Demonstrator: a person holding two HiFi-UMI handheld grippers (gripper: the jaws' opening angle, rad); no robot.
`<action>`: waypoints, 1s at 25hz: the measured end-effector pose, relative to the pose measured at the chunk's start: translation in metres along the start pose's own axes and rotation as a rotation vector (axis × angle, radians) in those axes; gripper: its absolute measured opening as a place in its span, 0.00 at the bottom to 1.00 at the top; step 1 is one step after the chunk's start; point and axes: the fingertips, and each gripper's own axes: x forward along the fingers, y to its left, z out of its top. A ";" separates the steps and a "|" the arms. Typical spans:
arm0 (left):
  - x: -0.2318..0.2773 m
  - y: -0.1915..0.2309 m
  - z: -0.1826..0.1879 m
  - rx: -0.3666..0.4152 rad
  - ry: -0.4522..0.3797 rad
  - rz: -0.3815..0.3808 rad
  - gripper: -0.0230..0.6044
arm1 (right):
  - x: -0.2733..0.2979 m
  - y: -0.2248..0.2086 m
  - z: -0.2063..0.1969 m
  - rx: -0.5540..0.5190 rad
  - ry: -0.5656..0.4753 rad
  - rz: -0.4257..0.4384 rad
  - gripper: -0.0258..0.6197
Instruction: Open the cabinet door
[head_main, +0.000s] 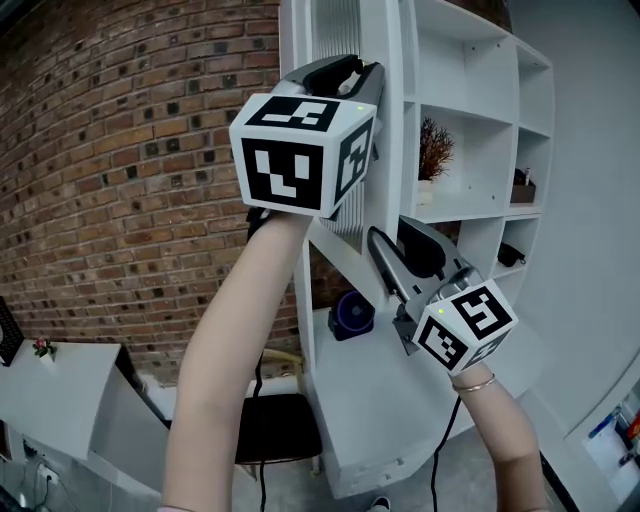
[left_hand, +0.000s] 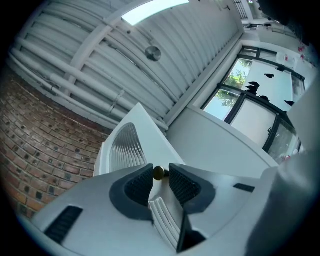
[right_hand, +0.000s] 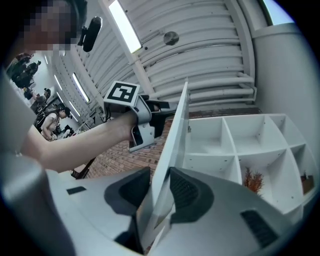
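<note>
The white cabinet door (head_main: 335, 25) with a ribbed panel stands swung out from the shelf unit (head_main: 470, 120), almost edge-on in the head view. My left gripper (head_main: 350, 70) is up at the door's upper part. In the left gripper view its pads (left_hand: 140, 186) are shut on a small brass knob (left_hand: 159, 173) on the door (left_hand: 125, 145). My right gripper (head_main: 392, 238) is lower. In the right gripper view it (right_hand: 160, 175) straddles the door's thin edge (right_hand: 172, 145); the right pad (right_hand: 186, 192) lies along it and a slim gap shows at the left pad.
Open shelves (right_hand: 235, 145) behind the door hold a small dried plant (head_main: 432, 150). A blue round object (head_main: 350, 315) sits on the lower counter. A brick wall (head_main: 120, 150) is to the left. A black stool (head_main: 275, 425) and a white table (head_main: 60, 380) stand below.
</note>
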 end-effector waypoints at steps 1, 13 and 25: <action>-0.004 0.003 0.002 0.005 0.002 0.004 0.17 | 0.002 0.006 0.001 -0.003 -0.003 0.008 0.24; -0.048 0.042 0.013 0.038 0.015 0.056 0.17 | 0.028 0.060 0.005 -0.016 -0.060 0.060 0.28; -0.053 0.045 0.014 0.060 -0.039 0.050 0.17 | 0.031 0.066 0.005 -0.014 -0.076 0.032 0.27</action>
